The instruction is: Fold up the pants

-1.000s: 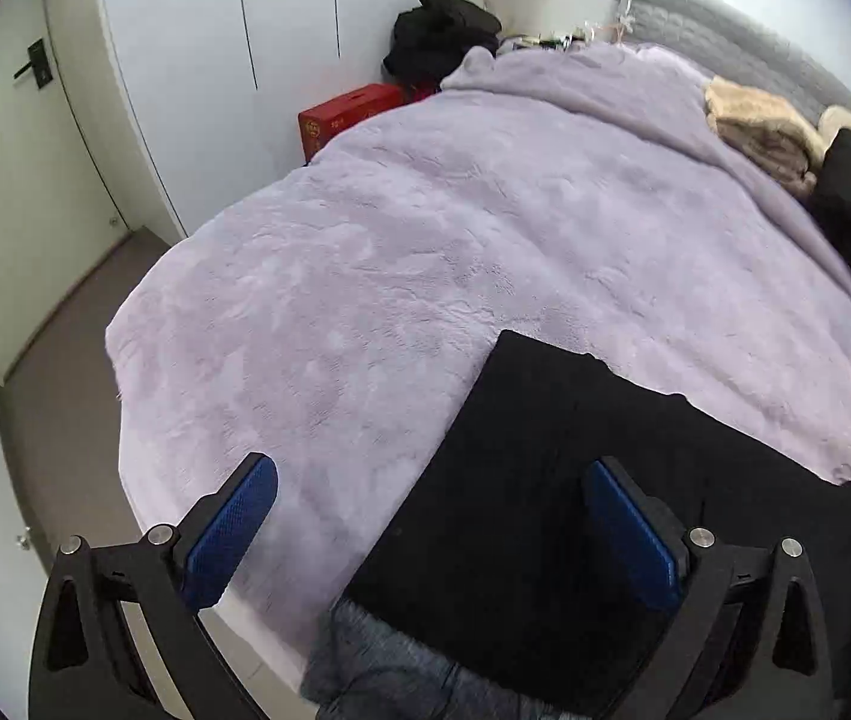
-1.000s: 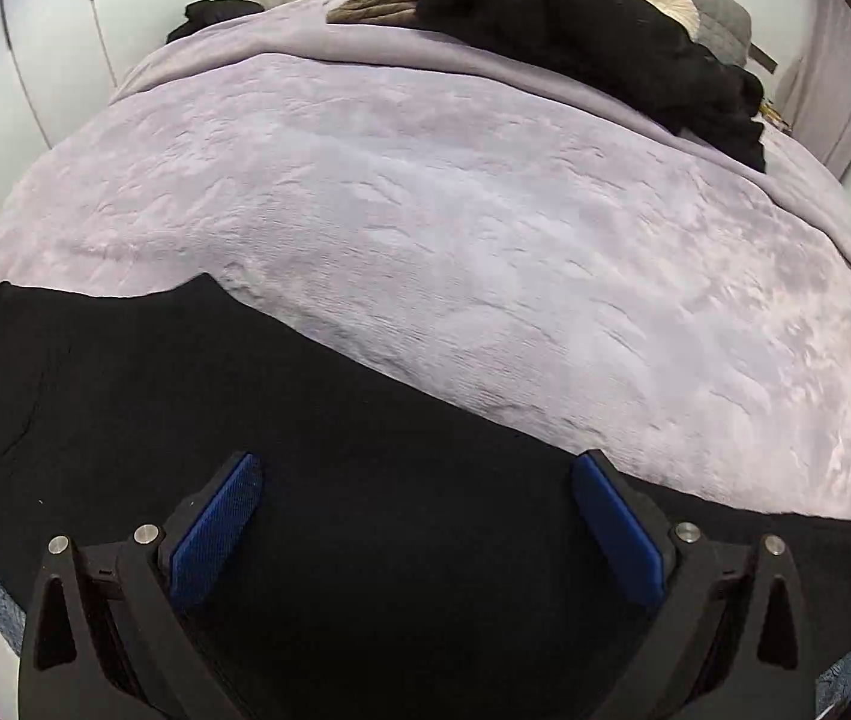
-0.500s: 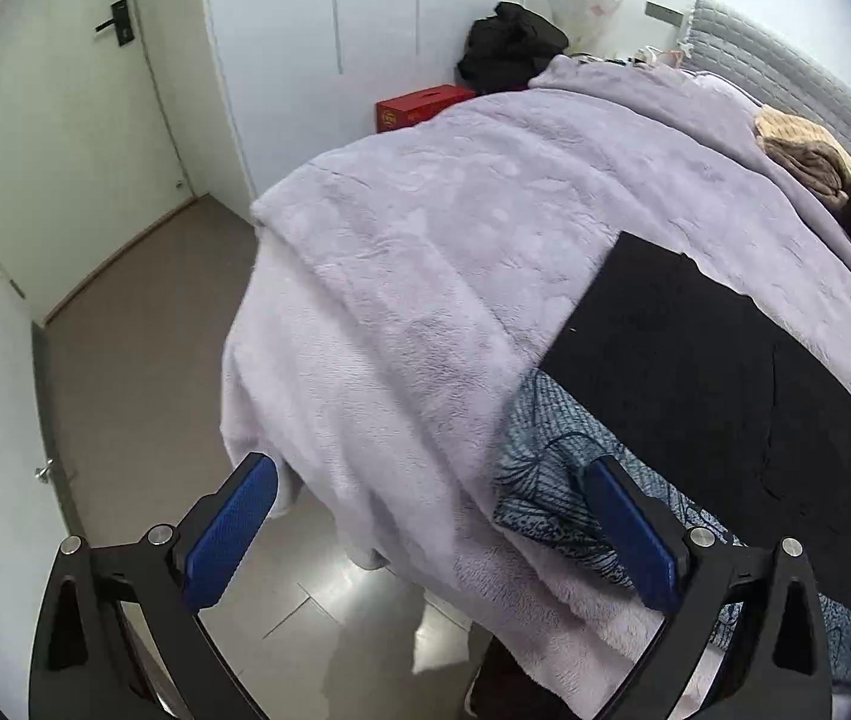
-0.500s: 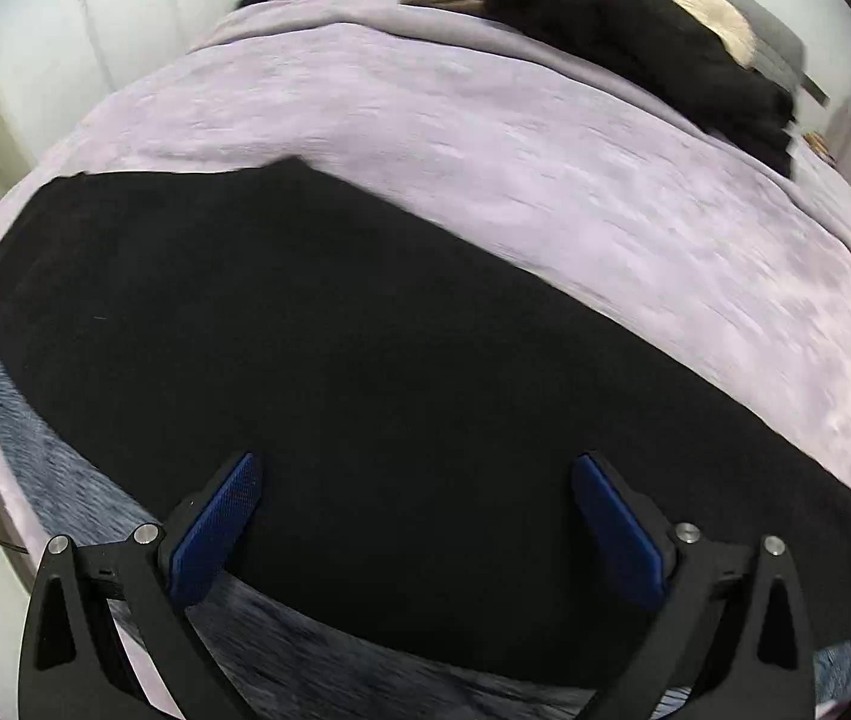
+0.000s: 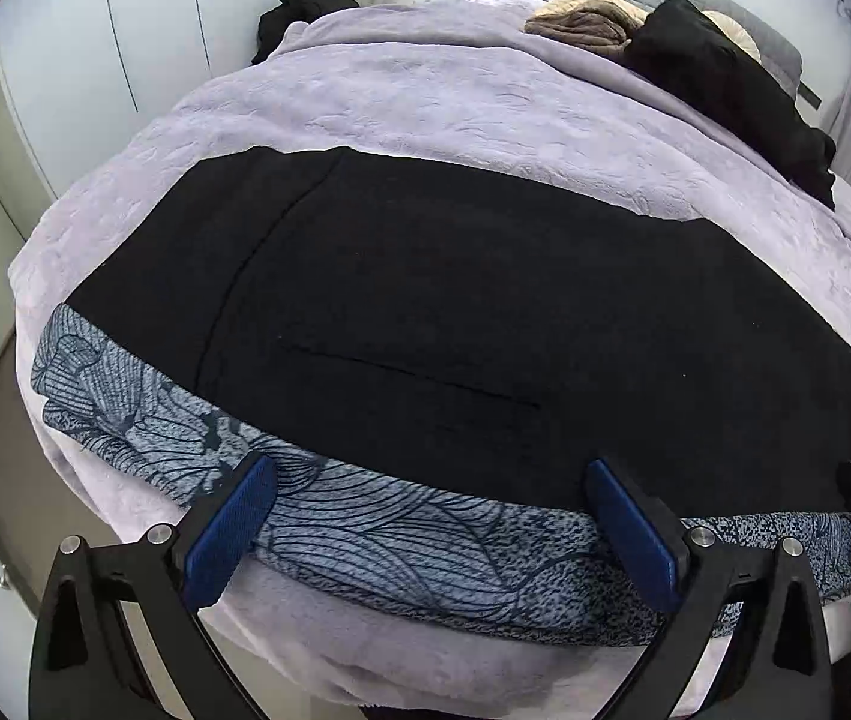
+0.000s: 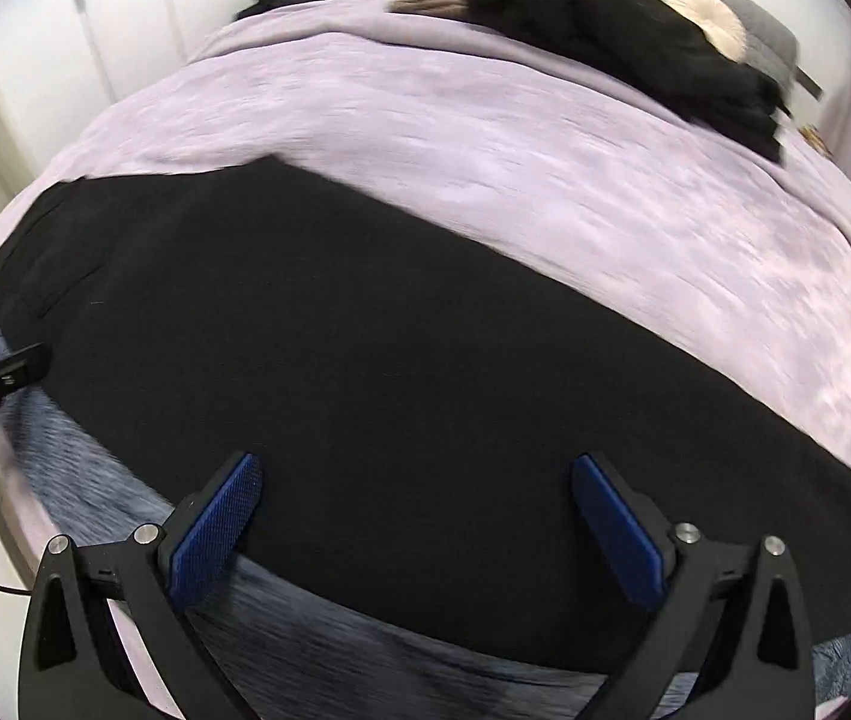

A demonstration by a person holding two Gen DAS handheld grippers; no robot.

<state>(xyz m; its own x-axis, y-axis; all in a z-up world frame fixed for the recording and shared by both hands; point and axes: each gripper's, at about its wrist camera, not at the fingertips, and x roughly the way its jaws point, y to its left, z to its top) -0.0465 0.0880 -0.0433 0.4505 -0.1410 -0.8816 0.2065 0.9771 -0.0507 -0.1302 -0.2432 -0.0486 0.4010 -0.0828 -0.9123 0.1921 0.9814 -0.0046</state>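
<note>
Here, black pants (image 5: 455, 312) spread flat across the near part of the bed (image 5: 485, 114), over a blue patterned cloth (image 5: 365, 534) showing along the pants' near edge. Left tool (image 5: 425, 522) wide open, holding nothing, poised over that near edge by the seam and pocket slit. Right tool (image 6: 419, 516) likewise gaping and empty, over the pants farther along; view blurred. Likely soft, limp, light fabric: no stiffness, prone to sag and drag on the plush cover. Best pinched at a hem or the waistband corners, one tool at each, taking care to catch only the pants and not the cloth beneath. Dark clothes (image 5: 725, 78) piled well beyond the pants, near the headboard.
</note>
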